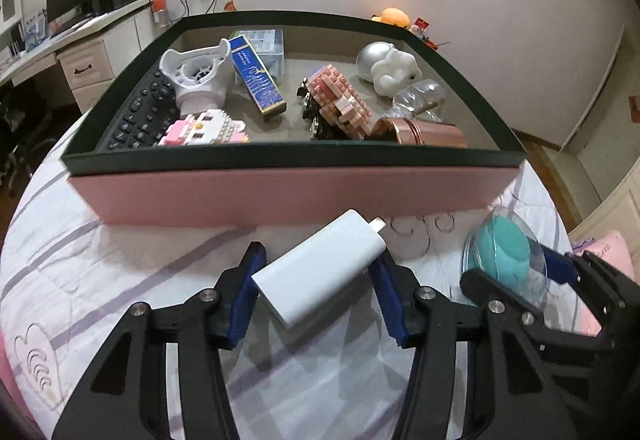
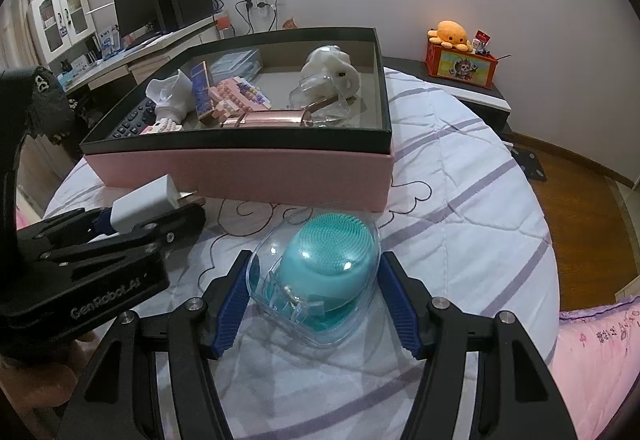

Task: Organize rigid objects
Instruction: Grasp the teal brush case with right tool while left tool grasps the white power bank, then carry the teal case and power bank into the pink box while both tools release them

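Bedspread (image 1: pixel 120 252), white quilted cotton with lilac stripes, carries everything here. On it, just before the large pink cardboard box with a dark green rim (image 1: pixel 280 192), lies a white rectangular plastic power adapter (image 1: pixel 320 268), angled between the blue pads of the left gripper (image 1: pixel 318 290); both pads appear to press on its sides. Just beside it, the right gripper (image 2: pixel 314 296) brackets a teal silicone face brush in a clear plastic shell (image 2: pixel 324 272), its pads at the shell's edges, though whether they actually press I cannot tell. Inside the box sit a black keyboard (image 1: pixel 136 116), pink brick models (image 1: pixel 340 100) and a copper-coloured metal tin (image 1: pixel 424 130).
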Action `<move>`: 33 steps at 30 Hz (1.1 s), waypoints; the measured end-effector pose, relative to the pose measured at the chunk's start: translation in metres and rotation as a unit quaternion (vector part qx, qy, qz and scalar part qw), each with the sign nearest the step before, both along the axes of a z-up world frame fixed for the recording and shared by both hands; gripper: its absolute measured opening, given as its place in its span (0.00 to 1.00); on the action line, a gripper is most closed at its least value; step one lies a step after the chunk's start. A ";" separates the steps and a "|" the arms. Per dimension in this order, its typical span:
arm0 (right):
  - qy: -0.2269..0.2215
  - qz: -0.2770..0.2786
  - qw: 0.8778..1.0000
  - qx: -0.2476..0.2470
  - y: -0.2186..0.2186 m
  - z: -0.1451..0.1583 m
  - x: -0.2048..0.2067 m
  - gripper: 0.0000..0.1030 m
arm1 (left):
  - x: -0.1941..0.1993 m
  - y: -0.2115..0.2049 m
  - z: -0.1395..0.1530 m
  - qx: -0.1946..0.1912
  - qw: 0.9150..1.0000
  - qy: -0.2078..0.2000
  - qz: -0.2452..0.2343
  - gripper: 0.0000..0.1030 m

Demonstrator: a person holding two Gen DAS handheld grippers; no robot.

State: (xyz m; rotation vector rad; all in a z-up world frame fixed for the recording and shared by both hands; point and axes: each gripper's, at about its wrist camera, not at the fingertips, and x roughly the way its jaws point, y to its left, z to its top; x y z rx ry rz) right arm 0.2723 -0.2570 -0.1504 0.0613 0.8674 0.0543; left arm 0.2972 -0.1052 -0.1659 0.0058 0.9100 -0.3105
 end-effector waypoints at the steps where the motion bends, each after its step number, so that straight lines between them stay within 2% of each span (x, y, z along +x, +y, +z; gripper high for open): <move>1: 0.000 0.000 1.000 0.000 0.001 0.002 -0.002 0.62 | -0.004 0.002 0.002 0.000 1.000 0.000 0.000 0.52; 5: -0.010 0.003 1.000 0.003 0.004 0.014 -0.009 0.61 | -0.016 0.014 0.018 -0.001 1.000 -0.009 0.002 0.52; 11: -0.050 0.019 0.999 0.005 0.016 0.055 -0.013 0.57 | -0.020 0.031 0.062 -0.007 0.998 -0.057 0.011 0.52; 15: -0.077 0.028 0.997 0.000 0.025 0.080 -0.001 0.57 | -0.010 0.040 0.088 -0.012 0.996 -0.086 0.018 0.52; 21: -0.102 0.039 0.994 0.005 0.032 0.103 0.025 0.57 | 0.016 0.049 0.107 -0.015 0.994 -0.108 0.024 0.52; 27: -0.104 0.045 0.993 -0.004 0.039 0.105 0.076 0.57 | 0.060 0.044 0.105 -0.008 0.994 -0.107 0.025 0.52; 33: -0.074 0.035 0.997 -0.008 0.035 0.077 0.127 0.57 | 0.104 0.038 0.078 0.003 0.996 -0.084 0.031 0.52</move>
